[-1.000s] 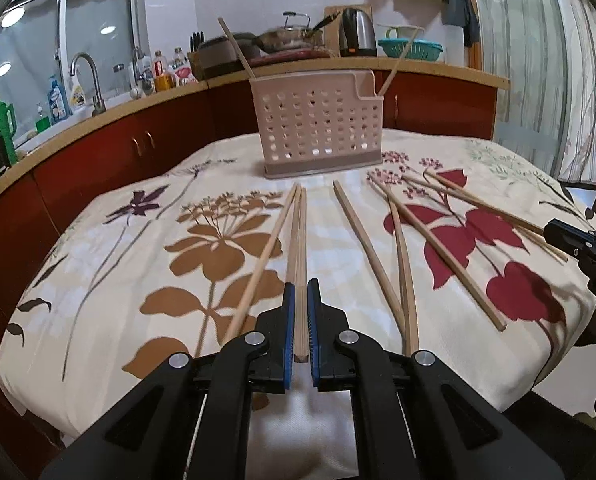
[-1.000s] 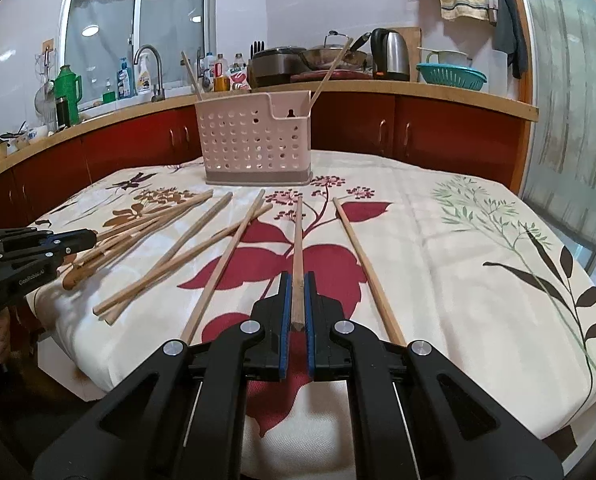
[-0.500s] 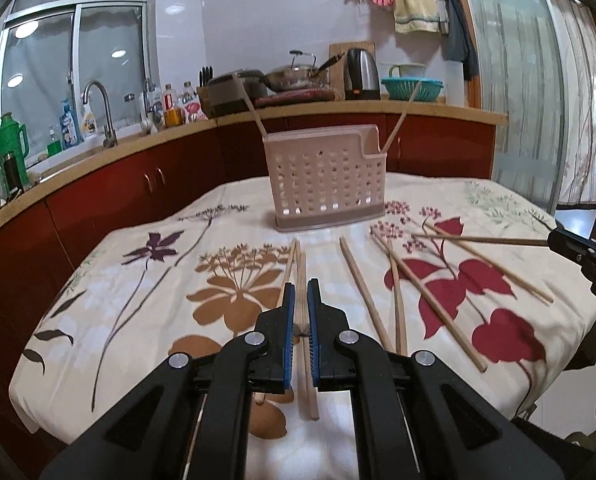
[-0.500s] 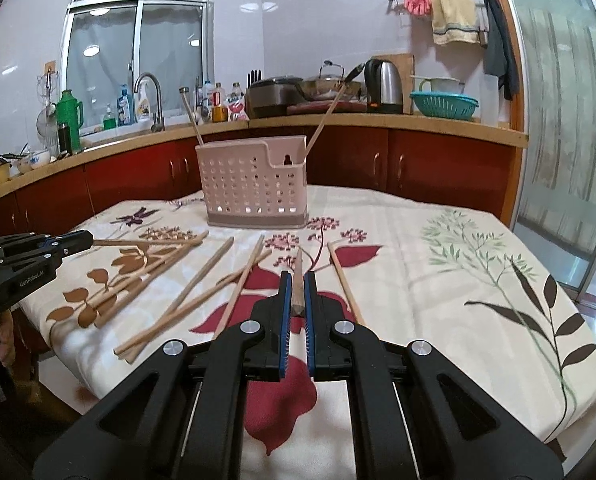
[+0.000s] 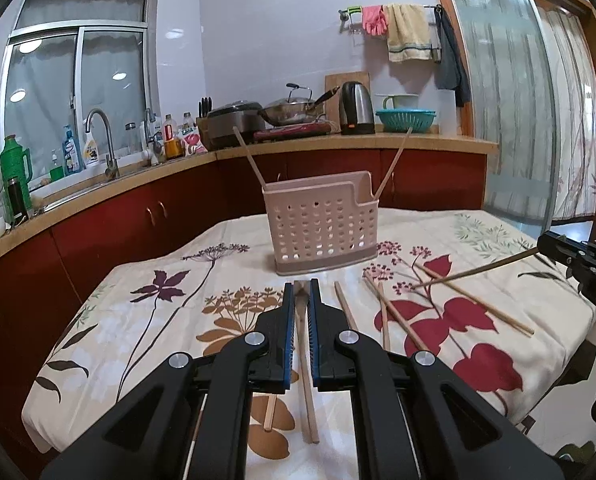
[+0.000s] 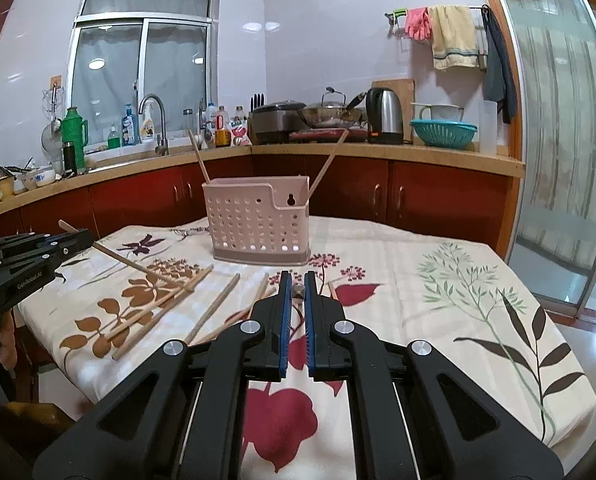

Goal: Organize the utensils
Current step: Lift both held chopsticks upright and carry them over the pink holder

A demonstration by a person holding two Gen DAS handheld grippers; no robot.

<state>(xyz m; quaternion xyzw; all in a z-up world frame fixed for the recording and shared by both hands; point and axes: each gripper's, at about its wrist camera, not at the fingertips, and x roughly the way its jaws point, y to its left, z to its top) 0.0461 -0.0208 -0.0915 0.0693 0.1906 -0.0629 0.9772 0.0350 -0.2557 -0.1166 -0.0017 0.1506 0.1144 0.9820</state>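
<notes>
A pink perforated utensil holder [image 5: 324,226] stands on the flowered tablecloth, with two chopsticks leaning out of it; it also shows in the right wrist view [image 6: 257,224]. Several wooden chopsticks [image 5: 386,312] lie loose on the cloth in front of it. My left gripper [image 5: 302,292] is shut on one chopstick [image 6: 125,260], lifted above the cloth and pointing toward the holder. My right gripper [image 6: 298,284] is shut on another chopstick [image 5: 474,274], also lifted above the table.
The table [image 6: 458,288] ends close to me and at both sides. Behind it runs a red-cabinet counter [image 5: 137,208] with a sink, bottles, a pan and a kettle [image 5: 356,108]. A glass door [image 6: 558,160] is at the right.
Both grippers have risen from the tablecloth, each lifting its chopstick off the cloth, and have moved nearer the holder.
</notes>
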